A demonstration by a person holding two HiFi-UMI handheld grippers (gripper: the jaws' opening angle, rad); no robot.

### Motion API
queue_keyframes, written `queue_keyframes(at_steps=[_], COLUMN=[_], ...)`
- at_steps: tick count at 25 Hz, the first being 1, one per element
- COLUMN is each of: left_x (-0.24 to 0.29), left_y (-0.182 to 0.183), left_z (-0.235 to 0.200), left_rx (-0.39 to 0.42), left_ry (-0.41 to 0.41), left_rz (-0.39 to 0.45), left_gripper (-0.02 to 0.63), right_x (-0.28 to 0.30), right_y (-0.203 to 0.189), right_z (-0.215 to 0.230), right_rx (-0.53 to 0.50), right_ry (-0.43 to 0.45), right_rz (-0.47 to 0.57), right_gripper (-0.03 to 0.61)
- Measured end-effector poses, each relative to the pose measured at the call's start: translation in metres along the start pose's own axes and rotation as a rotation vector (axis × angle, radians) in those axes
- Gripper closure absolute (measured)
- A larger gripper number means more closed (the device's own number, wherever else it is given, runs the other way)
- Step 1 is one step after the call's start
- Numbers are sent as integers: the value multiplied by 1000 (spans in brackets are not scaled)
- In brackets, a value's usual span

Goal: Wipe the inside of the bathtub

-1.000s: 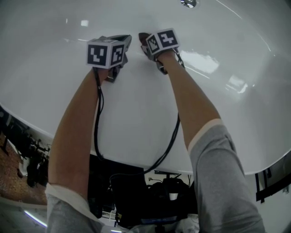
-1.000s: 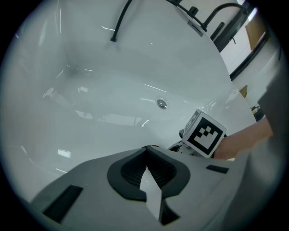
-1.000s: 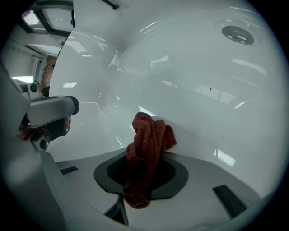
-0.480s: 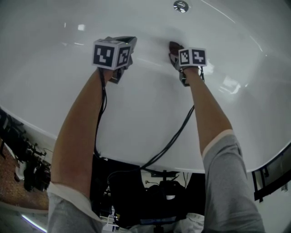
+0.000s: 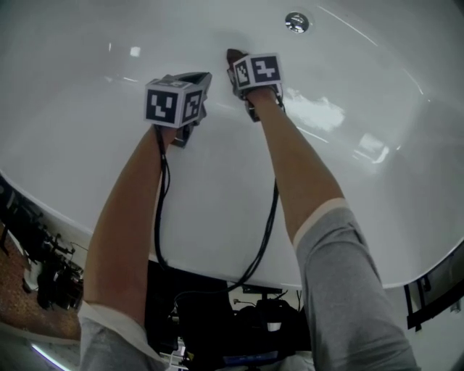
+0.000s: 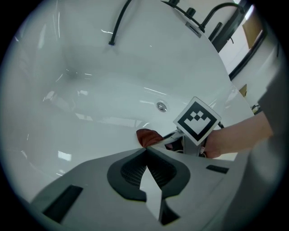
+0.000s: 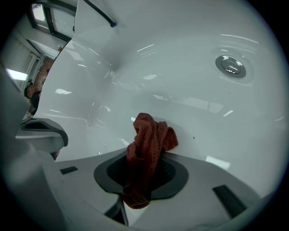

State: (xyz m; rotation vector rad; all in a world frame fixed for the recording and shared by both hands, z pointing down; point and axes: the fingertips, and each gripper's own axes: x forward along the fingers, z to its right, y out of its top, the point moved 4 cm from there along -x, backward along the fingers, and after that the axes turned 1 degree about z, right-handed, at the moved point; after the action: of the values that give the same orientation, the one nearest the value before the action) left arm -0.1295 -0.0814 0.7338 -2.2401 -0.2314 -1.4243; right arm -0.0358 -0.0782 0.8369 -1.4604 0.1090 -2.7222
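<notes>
The white bathtub [image 5: 87, 109] fills the head view, its chrome drain [image 5: 296, 22] near the top. My right gripper [image 5: 235, 65] is shut on a dark red cloth [image 5: 233, 56] and holds it against the tub's inner wall, left of and below the drain. In the right gripper view the cloth [image 7: 146, 140] bunches up out of the right gripper [image 7: 149, 155], with the drain [image 7: 230, 65] to the upper right. My left gripper [image 5: 201, 78] hovers just left of it, shut with nothing in it. The left gripper view shows that gripper [image 6: 145, 150], the cloth [image 6: 146, 136] and the drain [image 6: 161, 106].
A black hose [image 6: 117, 22] and dark tap fittings [image 6: 195, 20] sit on the tub's far rim. Below the near rim [image 5: 239, 272] lie dark equipment and cables [image 5: 239, 319] on the floor. Black cables [image 5: 264, 232] trail from both grippers over the rim.
The right gripper with the cloth swept to the right along the tub wall, then came back left and a little farther up. The left gripper has hardly moved.
</notes>
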Motion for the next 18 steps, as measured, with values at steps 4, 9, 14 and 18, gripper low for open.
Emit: queue_keyframes(at_steps=[4, 9, 14, 18], left_x=[-4, -6, -4, -4], left_y=[2, 10, 16, 15], left_z=[-3, 6, 19, 13], left_rx=[-10, -12, -8, -8], left_ry=[-3, -14, -37, -23], left_rz=[5, 23, 41, 51], left_gripper=[607, 607, 607, 607], right_x=[-11, -52, -85, -62], right_y=[-2, -27, -58, -62], right_z=[19, 79, 128, 90], right_rx=[44, 101, 129, -68], right_ry=[10, -78, -172, -162], right_rz=[25, 46, 25, -94], right_gripper=[480, 480, 479, 479])
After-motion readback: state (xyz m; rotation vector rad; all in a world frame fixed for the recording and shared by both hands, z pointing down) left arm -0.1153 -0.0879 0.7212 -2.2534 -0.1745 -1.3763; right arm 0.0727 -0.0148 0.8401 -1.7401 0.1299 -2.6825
